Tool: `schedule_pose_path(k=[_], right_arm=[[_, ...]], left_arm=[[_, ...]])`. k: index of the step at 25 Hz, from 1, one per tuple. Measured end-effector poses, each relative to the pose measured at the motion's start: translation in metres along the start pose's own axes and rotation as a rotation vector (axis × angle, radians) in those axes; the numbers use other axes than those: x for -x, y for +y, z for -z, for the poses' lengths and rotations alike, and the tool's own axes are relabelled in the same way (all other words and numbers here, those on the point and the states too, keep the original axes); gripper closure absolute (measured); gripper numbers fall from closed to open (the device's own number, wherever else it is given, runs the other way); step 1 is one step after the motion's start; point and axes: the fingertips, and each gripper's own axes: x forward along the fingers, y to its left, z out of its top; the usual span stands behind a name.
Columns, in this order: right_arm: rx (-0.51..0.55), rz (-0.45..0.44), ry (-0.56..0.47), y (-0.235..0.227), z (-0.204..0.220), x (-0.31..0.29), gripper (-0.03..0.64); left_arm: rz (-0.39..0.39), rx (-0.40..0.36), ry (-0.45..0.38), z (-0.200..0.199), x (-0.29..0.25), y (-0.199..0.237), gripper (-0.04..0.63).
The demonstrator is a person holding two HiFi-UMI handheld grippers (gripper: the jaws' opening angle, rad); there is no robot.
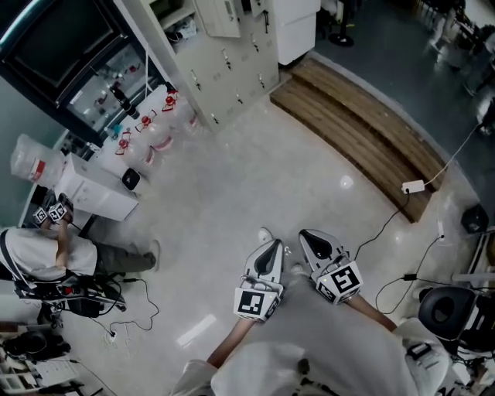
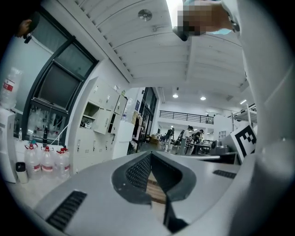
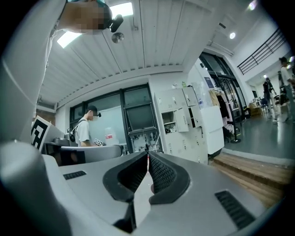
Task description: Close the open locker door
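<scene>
Approach: locker door (image 3: 181, 120) ajar, well off | left gripper (image 2: 150, 155), right gripper (image 3: 148, 154) pinched together, empty | push door's free edge squarely.

Two grippers (image 1: 271, 246), three red-capped bottles (image 1: 145, 124) (on the floor), one other person (image 1: 46, 255).

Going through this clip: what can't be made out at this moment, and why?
- Open locker door: head view, partly cut off by the top edge.
- Open locker: right gripper view, contents too small to identify.
- Bottles: left gripper view, labels too small to read.
</scene>
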Motion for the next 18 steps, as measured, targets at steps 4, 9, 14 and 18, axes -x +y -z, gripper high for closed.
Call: schedule_pose_path(k=[4,9,14,18], right_arm=[[0.019,0.024,0.026,-0.011,0.003,-0.024,0.584],[0.013,0.082,0.052,-0.062,-0.005,-0.058,0.584],[0.015,0.071,0.072,-0.078,-0.014,-0.119,0.584],[-0.002,0.078,0.058,-0.087,-0.024,-0.165,0.584]], left_arm=[[-0.008,0.058,0.017,0.005,-0.019,0.028,0.588],[-0.028,0.069,0.010,0.001,-0.063,0.061,0.588],[0.001,0.029,0.031,-0.015,-0.110,0.109,0.588],[0.029,-0.011,0.040,-0.025,-0.134,0.143,0.588]])
